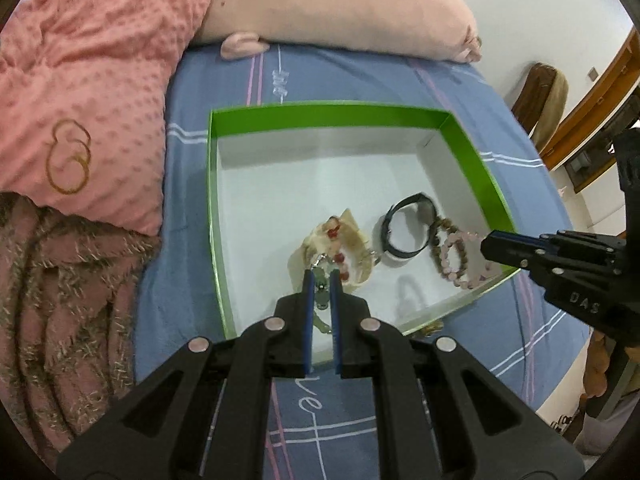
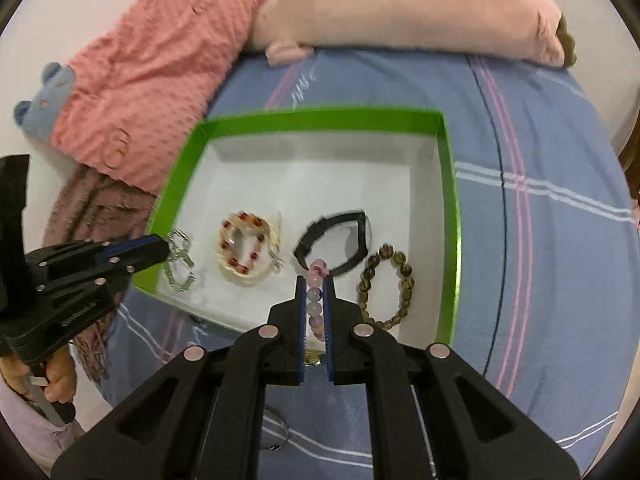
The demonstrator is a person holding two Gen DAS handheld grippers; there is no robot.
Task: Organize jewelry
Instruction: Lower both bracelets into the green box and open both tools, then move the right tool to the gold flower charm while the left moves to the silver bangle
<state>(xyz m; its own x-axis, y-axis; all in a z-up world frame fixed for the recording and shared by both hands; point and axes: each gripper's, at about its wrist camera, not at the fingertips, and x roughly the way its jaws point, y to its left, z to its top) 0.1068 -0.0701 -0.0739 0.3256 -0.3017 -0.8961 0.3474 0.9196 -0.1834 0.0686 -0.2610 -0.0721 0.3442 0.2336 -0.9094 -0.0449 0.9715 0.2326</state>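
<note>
Black tongs with blue pads fill the near edge of both views. Left gripper [image 1: 321, 276] is clamped nearly shut on a silver-green chain bracelet [image 2: 180, 262], which dangles from its tips over the near left corner of the box [image 1: 328, 114]. Right gripper [image 2: 315, 280] is closed tight on a pink bead bracelet [image 2: 316, 300]; beads run up between the blue pads and poke out past the tips, over the near middle of the box.

Box is a shallow tray, green walls, white floor, sitting on a blue striped bedsheet [image 2: 540, 140]. Inside it, along the near side, left to right: a cream bangle with red beads [image 2: 244, 250], a black band [image 2: 336, 242], a brown bead bracelet [image 2: 386, 292]. Bangle and band lie apart; brown beads lie just right of the band, near the right wall. Far half of the box floor is bare.

A thin ring [image 2: 276, 432] lies on the sheet near the box's near edge, partly hidden by the right gripper.

Pink dotted blanket [image 1: 92, 80] is piled far left, a pink plush pillow [image 1: 340, 4] lies along the far edge of the bed, a fringed brownish throw [image 1: 60, 300] at left. A hand [image 2: 56, 384] grips the left tool's handle.
</note>
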